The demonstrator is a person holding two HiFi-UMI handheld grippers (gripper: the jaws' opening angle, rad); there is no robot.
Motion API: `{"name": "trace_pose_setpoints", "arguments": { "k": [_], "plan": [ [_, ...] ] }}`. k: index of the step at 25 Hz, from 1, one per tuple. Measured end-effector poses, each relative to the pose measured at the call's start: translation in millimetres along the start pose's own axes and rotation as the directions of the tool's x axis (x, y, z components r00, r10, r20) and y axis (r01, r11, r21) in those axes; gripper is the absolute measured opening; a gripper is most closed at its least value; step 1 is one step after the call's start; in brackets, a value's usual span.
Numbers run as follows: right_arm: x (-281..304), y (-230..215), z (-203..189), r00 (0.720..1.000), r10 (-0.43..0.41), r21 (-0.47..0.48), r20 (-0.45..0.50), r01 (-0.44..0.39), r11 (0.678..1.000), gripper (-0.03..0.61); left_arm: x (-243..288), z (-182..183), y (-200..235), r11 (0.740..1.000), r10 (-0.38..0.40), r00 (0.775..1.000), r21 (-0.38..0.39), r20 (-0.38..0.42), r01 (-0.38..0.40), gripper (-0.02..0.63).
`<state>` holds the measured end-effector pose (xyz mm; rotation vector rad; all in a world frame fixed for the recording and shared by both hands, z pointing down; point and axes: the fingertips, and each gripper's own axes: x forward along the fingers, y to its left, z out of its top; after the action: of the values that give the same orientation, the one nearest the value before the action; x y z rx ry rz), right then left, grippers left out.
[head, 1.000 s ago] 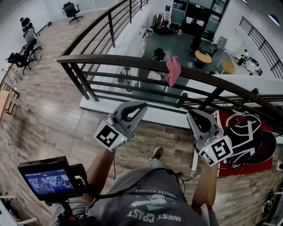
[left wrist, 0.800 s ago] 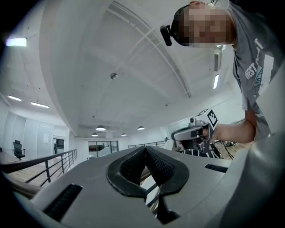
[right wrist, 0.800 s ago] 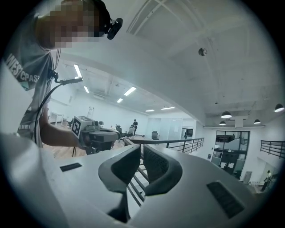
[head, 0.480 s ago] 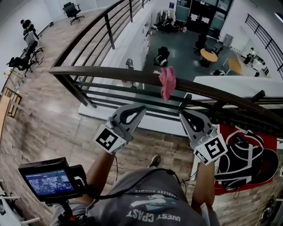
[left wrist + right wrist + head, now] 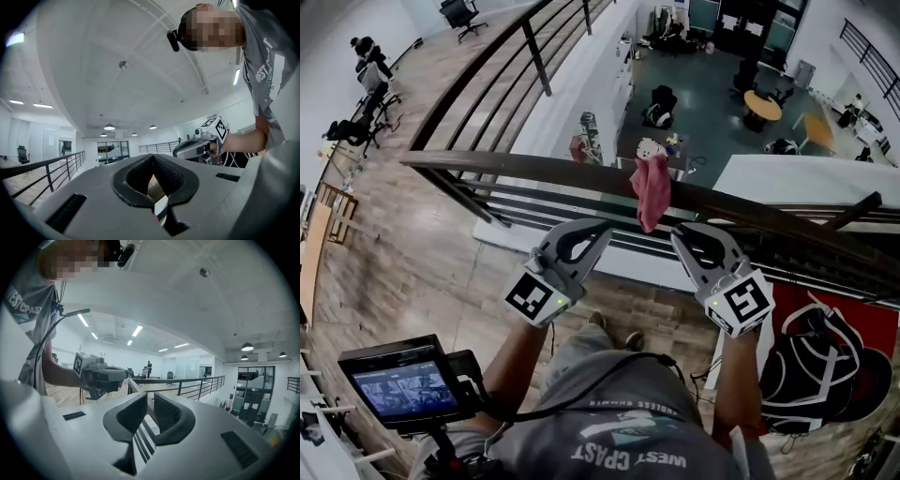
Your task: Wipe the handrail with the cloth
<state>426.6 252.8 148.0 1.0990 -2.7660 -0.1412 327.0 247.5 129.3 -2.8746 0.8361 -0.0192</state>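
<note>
A pink cloth [image 5: 652, 192] hangs draped over the dark curved handrail [image 5: 516, 167], which runs across the middle of the head view. My left gripper [image 5: 605, 227] is just below and left of the cloth, not touching it, with its tips [image 5: 152, 158] meeting on nothing. To the cloth's lower right is my right gripper [image 5: 677, 232], also apart from it; a narrow slit shows between its tips [image 5: 150, 397] and nothing is held. Each gripper view shows the other gripper: the right one [image 5: 197, 147] and the left one [image 5: 101, 373]. The cloth appears in neither gripper view.
Beyond the rail is a drop to a lower floor with round tables [image 5: 766, 105]. A black and red bag [image 5: 820, 361] lies on the floor at my right. A small monitor [image 5: 398, 384] sits at lower left. Office chairs [image 5: 352, 127] stand far left.
The rail and cloth have come closer and lower in the head view. Both grippers now sit nearer the cloth, one on each side. Neither has taken hold of anything.
</note>
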Motion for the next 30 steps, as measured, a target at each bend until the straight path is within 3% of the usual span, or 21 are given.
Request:
{"name": "trace_pose_setpoints", "arguments": {
  "k": [6,14,19,24,26,30],
  "plan": [
    [63,-44,-28,0.997,-0.001,0.006,-0.074,0.002,1.000,0.008,37,-31,65,1.000,-0.007,1.000,-0.028,-0.009,0.006,0.003],
    [142,-93,-63,0.968,-0.043,-0.003,-0.248,0.043,0.999,0.063,84,-53,136,0.991,-0.106,0.994,-0.077,0.004,0.106,0.008],
    [194,-117,-111,0.922,-0.099,-0.050,-0.374,0.086,0.995,0.063,101,-77,166,0.980,-0.178,0.984,-0.093,0.003,0.177,0.008],
    [224,-137,-172,0.814,-0.129,-0.128,-0.566,0.067,0.989,0.090,107,-92,182,0.974,-0.202,0.979,-0.103,-0.010,0.200,0.007],
    [228,-136,-189,0.783,-0.117,-0.126,-0.611,0.049,0.991,0.097,110,-95,187,0.975,-0.197,0.980,-0.111,-0.017,0.194,0.008],
    [226,-135,-193,0.790,-0.099,-0.100,-0.605,0.048,0.994,0.092,116,-95,188,0.974,-0.195,0.980,-0.119,-0.026,0.190,0.008]
  ]
}}
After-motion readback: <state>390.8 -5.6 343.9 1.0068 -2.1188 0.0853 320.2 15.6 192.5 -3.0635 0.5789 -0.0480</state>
